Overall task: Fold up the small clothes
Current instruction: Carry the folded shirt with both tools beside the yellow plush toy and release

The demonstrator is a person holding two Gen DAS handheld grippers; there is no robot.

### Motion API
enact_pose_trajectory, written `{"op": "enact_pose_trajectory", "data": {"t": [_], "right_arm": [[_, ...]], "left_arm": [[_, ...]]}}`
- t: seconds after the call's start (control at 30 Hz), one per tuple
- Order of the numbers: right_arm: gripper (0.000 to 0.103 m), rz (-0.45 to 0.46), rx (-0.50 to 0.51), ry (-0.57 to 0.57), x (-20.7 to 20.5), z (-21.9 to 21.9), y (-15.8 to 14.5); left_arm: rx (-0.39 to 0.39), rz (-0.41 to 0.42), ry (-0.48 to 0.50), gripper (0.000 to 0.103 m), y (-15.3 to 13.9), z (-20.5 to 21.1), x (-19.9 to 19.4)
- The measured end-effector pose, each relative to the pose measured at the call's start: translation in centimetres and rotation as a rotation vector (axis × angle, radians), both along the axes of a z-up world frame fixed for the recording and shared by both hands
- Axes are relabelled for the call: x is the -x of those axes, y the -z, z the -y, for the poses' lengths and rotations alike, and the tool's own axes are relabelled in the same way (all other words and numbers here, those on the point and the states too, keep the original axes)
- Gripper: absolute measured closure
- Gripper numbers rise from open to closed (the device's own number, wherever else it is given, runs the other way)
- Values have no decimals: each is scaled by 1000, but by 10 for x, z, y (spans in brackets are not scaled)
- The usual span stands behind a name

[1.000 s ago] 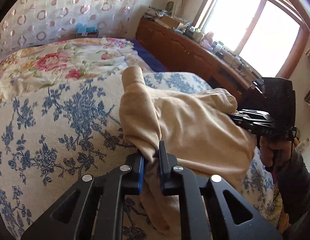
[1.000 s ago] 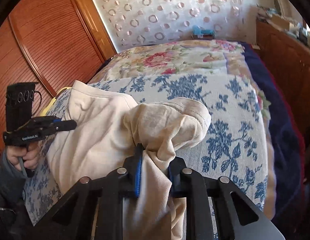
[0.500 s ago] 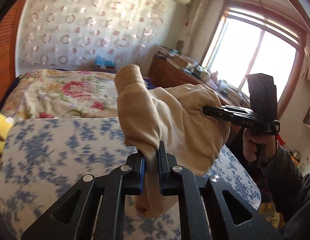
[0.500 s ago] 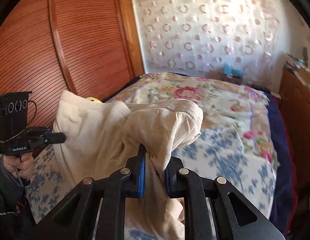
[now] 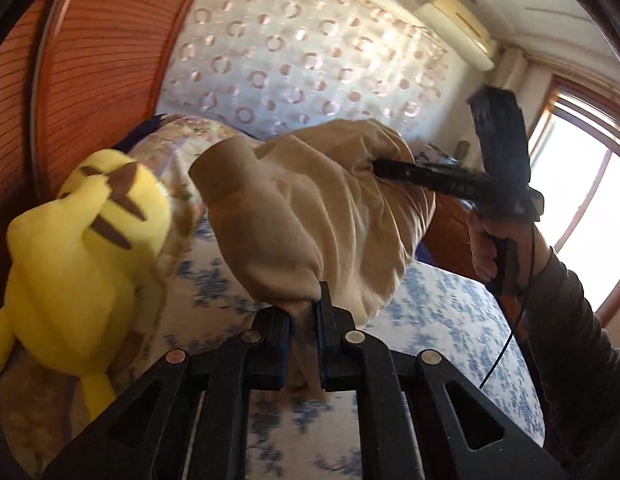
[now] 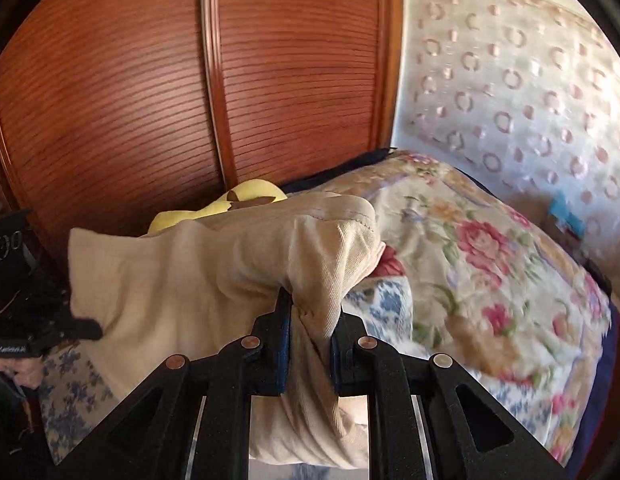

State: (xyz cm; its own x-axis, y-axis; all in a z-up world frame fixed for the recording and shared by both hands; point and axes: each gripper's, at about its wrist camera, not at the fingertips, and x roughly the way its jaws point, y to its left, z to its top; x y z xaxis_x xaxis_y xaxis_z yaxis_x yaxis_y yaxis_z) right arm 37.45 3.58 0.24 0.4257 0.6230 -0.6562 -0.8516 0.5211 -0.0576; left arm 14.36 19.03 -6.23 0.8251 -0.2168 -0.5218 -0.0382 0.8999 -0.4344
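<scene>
A beige garment [image 5: 318, 216] hangs in the air between both grippers, above the bed. My left gripper [image 5: 303, 312] is shut on one bunched edge of it. My right gripper [image 6: 310, 320] is shut on another bunched edge; the cloth [image 6: 189, 280] spreads from it toward the left. In the left wrist view the right gripper [image 5: 394, 168] pinches the cloth at upper right. In the right wrist view the left gripper [image 6: 85, 326] pinches it at far left.
The bed has a blue-flowered cover [image 5: 450, 320] and a pink-flowered quilt [image 6: 490, 264]. A yellow plush toy [image 5: 77, 272] lies by the wooden slatted wardrobe [image 6: 149, 100]. A window [image 5: 582, 216] is at the right.
Both grippers have lifted the garment off the bed and swung to the left, toward the wardrobe and plush toy. Both grips stay shut on the cloth.
</scene>
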Motion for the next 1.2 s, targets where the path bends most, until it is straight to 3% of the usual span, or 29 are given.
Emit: {"op": "enact_pose_trajectory", "data": {"t": [0.27,0.43,0.47,0.57,0.73,0.83,0.93,1.03,1.1,1.2], "right_arm": [[88,-36,97,-82,-59,-113,40],[87,-44,84,-85,-67,-128,39],[83,-36,81,-70,-66,-124,39],[49,-6,55,22,-57,-110,29],[46,1,-8,75,-46,-77,24],[46,-12,-23,100,-33,-62,35],[46,-26,-39,123,-16,-47,40],[46,-40,-79,152,13,-20,27],[46,-41,-109,167,31,-3,22],[46,-25,-133,187,61,21,16]], "left_arm": [[-5,-59,-81,92,26,-22,-1],[-16,-94,-100,92,34,-26,0],[-22,-110,-109,92,37,-26,-1],[-28,-138,-130,92,42,-28,2],[-72,-144,-135,89,42,-26,1],[-105,-139,-141,80,37,-23,6],[-157,-118,-148,61,30,-21,12],[-216,-88,-133,50,19,-12,21],[-253,-48,-139,24,8,-5,28],[-283,-1,-131,19,-9,7,34]]}}
